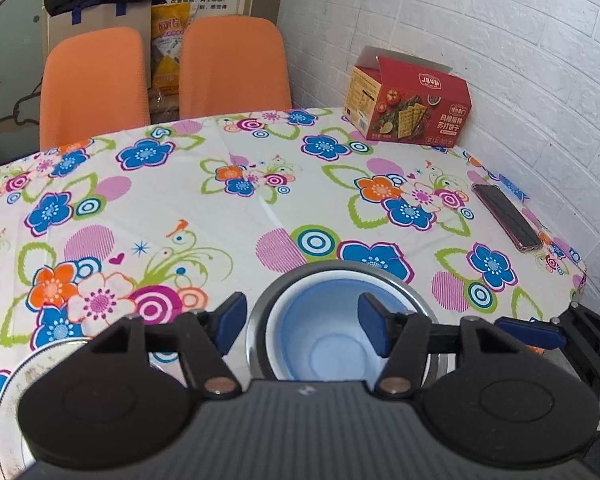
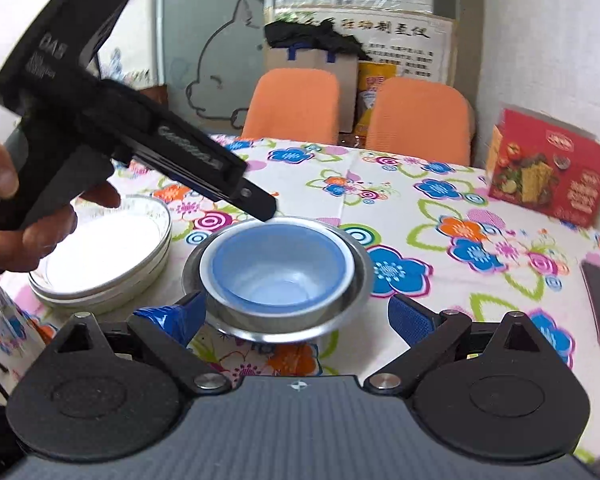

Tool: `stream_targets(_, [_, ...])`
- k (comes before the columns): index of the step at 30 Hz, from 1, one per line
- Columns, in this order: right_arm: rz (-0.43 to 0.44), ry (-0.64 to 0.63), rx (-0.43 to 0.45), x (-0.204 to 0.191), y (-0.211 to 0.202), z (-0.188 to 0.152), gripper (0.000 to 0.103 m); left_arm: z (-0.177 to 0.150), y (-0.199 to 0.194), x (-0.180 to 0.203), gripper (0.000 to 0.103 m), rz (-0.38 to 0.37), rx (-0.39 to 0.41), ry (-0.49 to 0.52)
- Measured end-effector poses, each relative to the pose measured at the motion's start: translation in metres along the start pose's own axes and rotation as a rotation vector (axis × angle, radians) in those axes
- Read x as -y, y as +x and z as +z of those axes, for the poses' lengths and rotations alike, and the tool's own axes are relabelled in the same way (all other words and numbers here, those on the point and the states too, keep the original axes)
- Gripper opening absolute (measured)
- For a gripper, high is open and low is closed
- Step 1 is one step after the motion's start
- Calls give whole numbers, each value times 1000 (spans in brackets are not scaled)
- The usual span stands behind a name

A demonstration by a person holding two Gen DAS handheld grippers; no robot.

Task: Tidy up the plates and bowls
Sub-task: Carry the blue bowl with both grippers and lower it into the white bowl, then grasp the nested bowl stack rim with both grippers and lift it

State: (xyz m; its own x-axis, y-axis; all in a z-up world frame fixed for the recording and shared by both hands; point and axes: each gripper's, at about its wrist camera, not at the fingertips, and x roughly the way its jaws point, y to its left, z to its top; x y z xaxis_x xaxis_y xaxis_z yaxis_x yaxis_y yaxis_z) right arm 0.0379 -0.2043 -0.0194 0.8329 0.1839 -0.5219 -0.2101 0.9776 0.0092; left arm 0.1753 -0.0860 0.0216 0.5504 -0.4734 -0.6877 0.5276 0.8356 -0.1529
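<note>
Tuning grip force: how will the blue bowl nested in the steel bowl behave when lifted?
The blue bowl looks like thin plastic, so probably light and slightly flexible. It sits loosely inside the steel bowl, so it should lift free. Its smooth, glossy wall may slip.

Bright, even light; fisheye-bent edges; right view's rim blurred.

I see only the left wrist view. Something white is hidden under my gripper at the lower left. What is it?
Observer: Stacked white plates, left of the metal bowl.
Operator: Do they touch the bowl?
Observer: No, a strip of tablecloth shows between them.
Operator: And the right gripper?
Observer: The right gripper is open, its fingers on either side of the bowl's near rim.
</note>
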Motion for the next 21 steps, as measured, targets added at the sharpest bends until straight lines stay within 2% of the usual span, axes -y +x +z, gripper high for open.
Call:
stream_targets(3, [-3,94,49,11,-7,0,86,2,3,-3,61,23,-3,2])
stream_targets(6, [-29,167,48,24,3,7,86,3,12,-6,61,28,-40,11])
stream_targets(10, [-43,214,-12,35,34,13,86,-1,31,-7,61,34,-107,33])
stream_targets(15, [-57,194,-105,33,65,7,86,-3,50,-5,61,63,-138,73])
stream_targets(21, [-53,192,-171,33,81,5,86,-4,67,-4,61,64,-168,109])
